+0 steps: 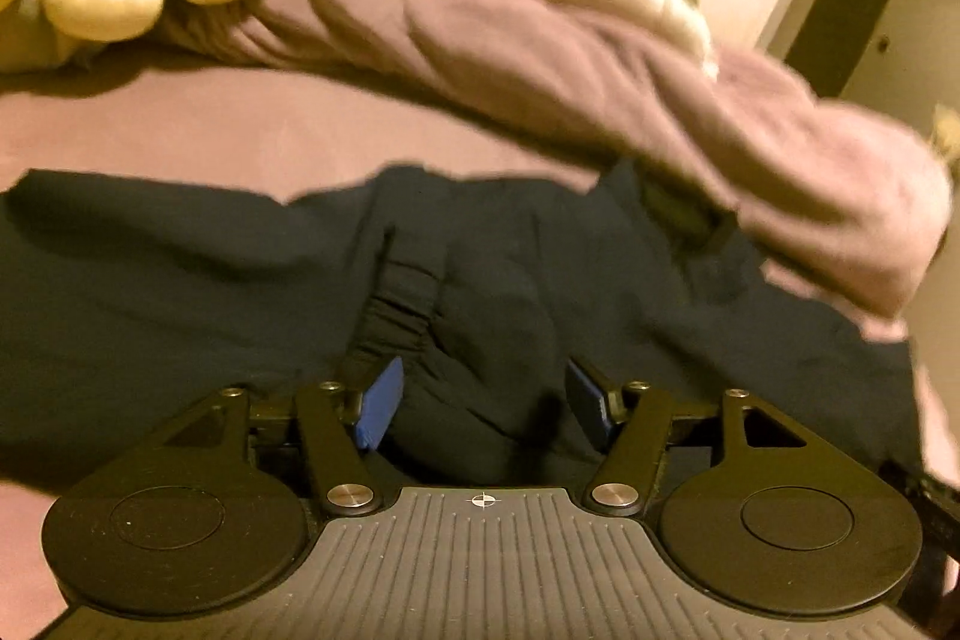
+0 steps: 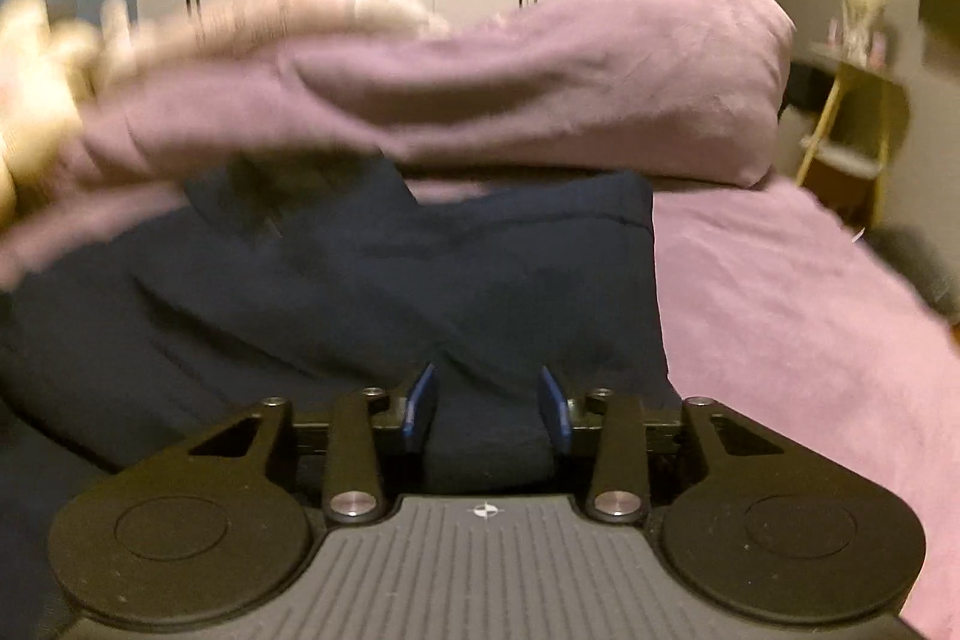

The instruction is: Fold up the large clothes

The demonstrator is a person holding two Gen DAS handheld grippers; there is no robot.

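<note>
- Blue pads (image 1: 379,403) of the left hand-held gripper (image 1: 483,403) stand moderately wide apart right over the dark navy garment (image 1: 180,292); a bunched fold of it rises between the jaws, but neither pad presses on it, so nothing is held.
- Straight ahead of that hand-held gripper runs a gathered, elastic-looking band (image 1: 399,304) of the garment, its long axis pointing away from the jaws toward the rolled mauve duvet (image 1: 540,58).
- Narrower is the right hand-held gripper (image 2: 487,409); cloth lies between its pads (image 2: 420,400), yet blur hides whether they pinch it.
- That hand sits at the garment's right edge (image 2: 651,280), just beside bare mauve bed sheet (image 2: 780,310).
- Spread across the bed, the garment runs side to side between the two hands, its far edge tucked against the duvet.
- By my judgement, each hand is placed for its own side; the right is nearer a free edge to lift.
</note>
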